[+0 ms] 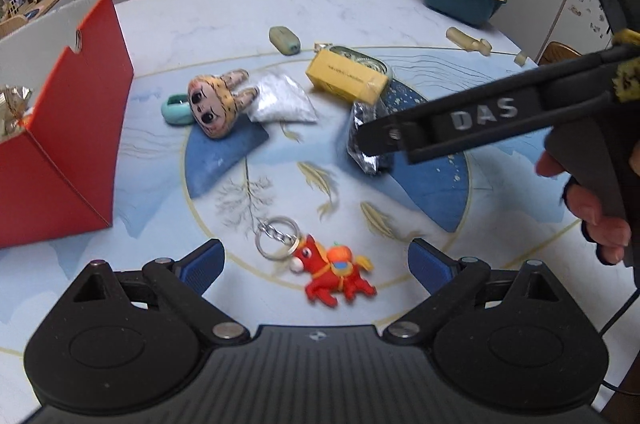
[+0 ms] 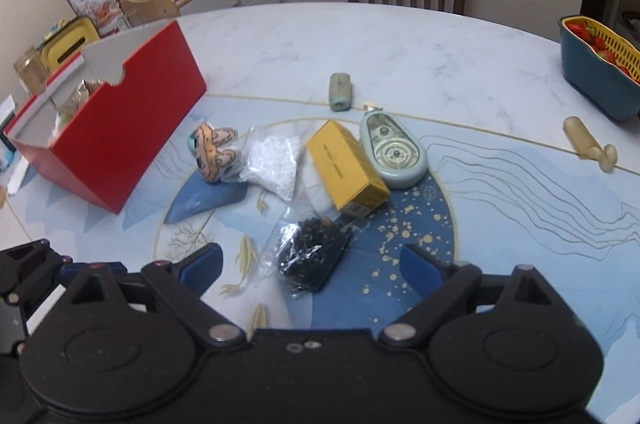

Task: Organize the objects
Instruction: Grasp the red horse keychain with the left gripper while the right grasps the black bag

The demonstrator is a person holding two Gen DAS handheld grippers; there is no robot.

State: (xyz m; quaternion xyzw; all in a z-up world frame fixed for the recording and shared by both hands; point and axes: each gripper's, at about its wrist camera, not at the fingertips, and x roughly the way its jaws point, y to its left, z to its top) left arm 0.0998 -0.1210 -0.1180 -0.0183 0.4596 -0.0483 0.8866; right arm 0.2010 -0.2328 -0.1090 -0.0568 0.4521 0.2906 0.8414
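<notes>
Marble-patterned table [image 1: 360, 4] holds the clutter beside my red box [image 1: 80, 112]. Both my left gripper [image 1: 316, 260] and right gripper [image 2: 310, 262] gape empty; the horse keychain [image 1: 336, 272] lies near the box's right, so I'd straddle its body squarely.

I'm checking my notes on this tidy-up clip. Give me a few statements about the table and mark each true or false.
1. The red horse keychain lies on the table between the left gripper's open fingers. True.
2. The right gripper is shut on the bag of black bits. False: its fingers stand open on either side of the bag.
3. The yellow box lies beside the tape dispenser. True.
4. The red box is closed with a lid. False: its top is open, with things inside.
5. The blue basket holds bananas. False: strawberries.
</notes>
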